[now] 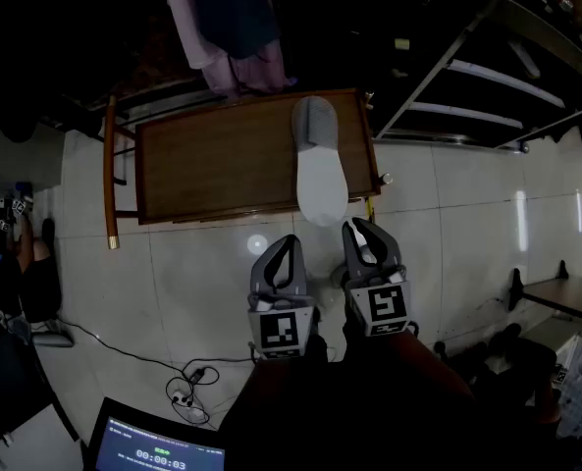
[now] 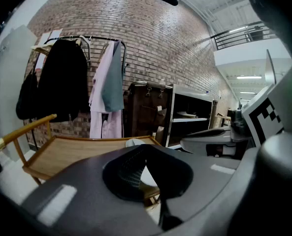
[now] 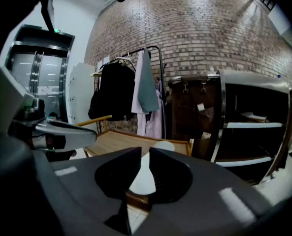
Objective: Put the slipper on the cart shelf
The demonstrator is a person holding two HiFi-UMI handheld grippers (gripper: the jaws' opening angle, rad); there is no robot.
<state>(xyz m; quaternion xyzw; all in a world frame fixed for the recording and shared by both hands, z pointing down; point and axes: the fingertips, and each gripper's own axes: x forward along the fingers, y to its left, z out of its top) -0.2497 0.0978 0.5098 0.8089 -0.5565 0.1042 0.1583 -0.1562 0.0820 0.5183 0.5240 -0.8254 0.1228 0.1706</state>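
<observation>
A pale grey slipper (image 1: 320, 180) lies lengthwise on the right part of the wooden cart shelf (image 1: 212, 165), its heel end hanging over the near edge. Both grippers hover over the tiled floor just short of that edge. My left gripper (image 1: 291, 241) is left of the heel, my right gripper (image 1: 357, 228) just right of it; neither touches it. In the left gripper view the jaws (image 2: 146, 149) meet, with the slipper (image 2: 134, 142) beyond them. In the right gripper view the jaws (image 3: 144, 151) stand almost together with nothing between them, and the slipper (image 3: 158, 145) shows through the thin slit.
Garments hang on a rack (image 1: 227, 27) behind the cart. A dark shelving unit (image 3: 249, 122) stands to the right. Cables and a power strip (image 1: 187, 391) lie on the floor at lower left beside a laptop screen (image 1: 153, 449). A person (image 1: 26, 263) sits at far left.
</observation>
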